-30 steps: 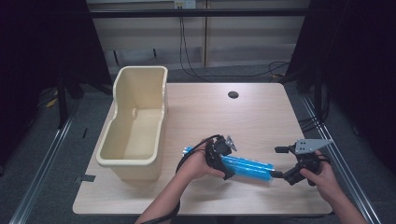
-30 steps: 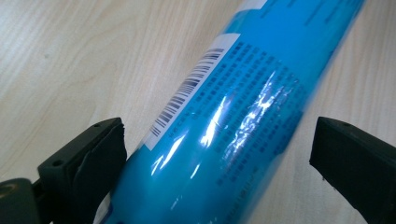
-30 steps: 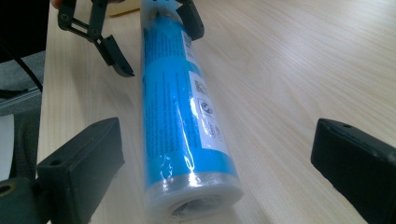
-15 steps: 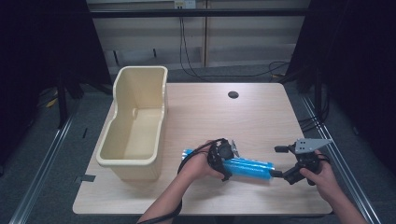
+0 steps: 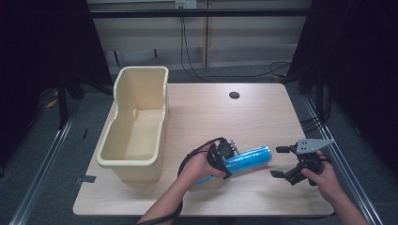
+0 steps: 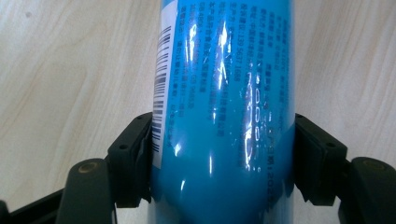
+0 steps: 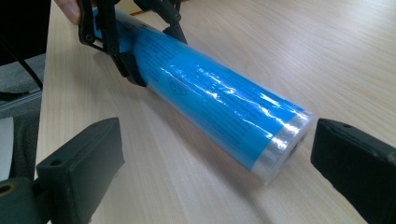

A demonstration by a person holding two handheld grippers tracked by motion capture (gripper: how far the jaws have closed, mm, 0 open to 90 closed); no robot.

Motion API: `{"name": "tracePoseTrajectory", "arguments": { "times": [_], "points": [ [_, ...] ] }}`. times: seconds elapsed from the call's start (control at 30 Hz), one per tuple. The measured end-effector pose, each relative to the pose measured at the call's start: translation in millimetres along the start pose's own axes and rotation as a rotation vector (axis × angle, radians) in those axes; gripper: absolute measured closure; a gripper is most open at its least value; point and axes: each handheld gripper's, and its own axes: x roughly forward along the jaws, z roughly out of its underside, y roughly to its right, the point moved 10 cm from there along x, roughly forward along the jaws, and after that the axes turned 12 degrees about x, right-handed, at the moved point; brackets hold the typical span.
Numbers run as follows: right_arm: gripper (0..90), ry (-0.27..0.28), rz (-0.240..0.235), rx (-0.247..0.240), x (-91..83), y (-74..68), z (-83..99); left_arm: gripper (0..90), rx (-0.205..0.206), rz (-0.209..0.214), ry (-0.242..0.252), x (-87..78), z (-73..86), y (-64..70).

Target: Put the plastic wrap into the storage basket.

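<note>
bright blue roll between the black jaws of the left claw, glossy wrap throwing white glare streaks. a white label strip with a black barcode runs along one side of it in the left claw view, and small dark print covers the blue. its far end, just ahead of the right claw, shows a silvery clear band. the right claw is black too, topped with a grey plate. pale wood-grain tabletop beneath both, with one small dark round spot far beyond the claws. cream tub off to the left claw's outer side.
</note>
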Motion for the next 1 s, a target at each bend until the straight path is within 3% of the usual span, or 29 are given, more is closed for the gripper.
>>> {"name": "tracePoseTrajectory", "arguments": {
  "times": [0.13,0.17,0.2,0.4,0.43,0.5,0.63,1.0],
  "points": [
    [2.3,0.001,-0.003,0.002,-0.5,-0.3,-0.1,31.9,-0.022,0.01,0.02,-3.5,0.0,-0.1],
    [2.3,0.0,-0.003,0.002,-0.6,0.0,-0.1,32.0,-0.052,0.016,0.032,-7.1,0.1,-0.6],
    [2.3,0.001,-0.005,0.002,-0.5,-0.1,-0.1,32.0,-0.055,0.016,0.035,-9.5,0.2,-1.1],
    [2.3,0.009,-0.003,0.006,-0.7,0.1,-1.6,32.1,-0.055,0.006,-0.002,-18.7,5.2,-5.4],
    [2.3,0.01,-0.004,0.004,-0.6,-0.1,-1.8,32.1,-0.089,0.009,0.012,-23.1,5.8,-6.8],
    [2.3,0.01,-0.005,0.004,-0.6,-0.2,-1.8,32.1,-0.102,0.016,0.016,-26.3,6.5,-7.2],
    [2.3,0.013,-0.005,0.004,-1.0,0.2,-2.0,32.1,-0.127,0.015,0.031,-40.5,8.8,-11.3],
    [2.3,0.031,-0.008,0.014,-2.0,0.8,-4.5,32.1,-0.194,0.004,0.004,-79.8,15.1,-22.6]
  ]
}}
